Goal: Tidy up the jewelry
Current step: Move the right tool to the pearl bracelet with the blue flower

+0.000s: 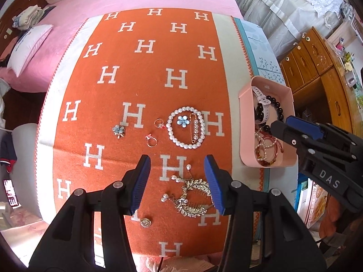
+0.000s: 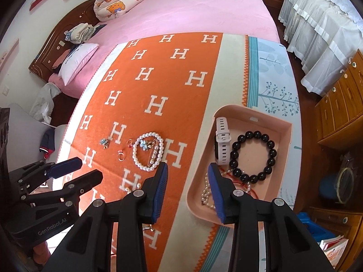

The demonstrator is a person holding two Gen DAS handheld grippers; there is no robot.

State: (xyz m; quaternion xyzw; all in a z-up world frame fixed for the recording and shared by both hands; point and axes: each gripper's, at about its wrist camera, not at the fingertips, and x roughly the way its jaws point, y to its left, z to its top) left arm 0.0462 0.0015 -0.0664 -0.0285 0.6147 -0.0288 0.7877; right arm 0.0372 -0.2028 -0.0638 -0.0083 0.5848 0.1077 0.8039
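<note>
Rhinestone hair comb, silvery with dangling pearl drops, lying right between the blue pads of the left gripper, jaws spread and pinching nothing, pads clear of the metal on both sides. Looks like the next pick: comb directly below and slightly toward the right-hand pad, long axis running roughly diagonal across the gap, so a small roll of the wrist probably needed before closing. Small round gold brooch nearer still, just off the left pad. Further out on the orange blanket with white H letters: two thin rings, blue flower pin, then white pearl bracelet circling another blue flower and a gold safety pin. Over to the right, right gripper parted and empty, hovering above the near edge of the pink plastic tray, already holding black bead bracelet, white watch and red-and-pearl strands. Left hand clearly the nearer one to the comb
</note>
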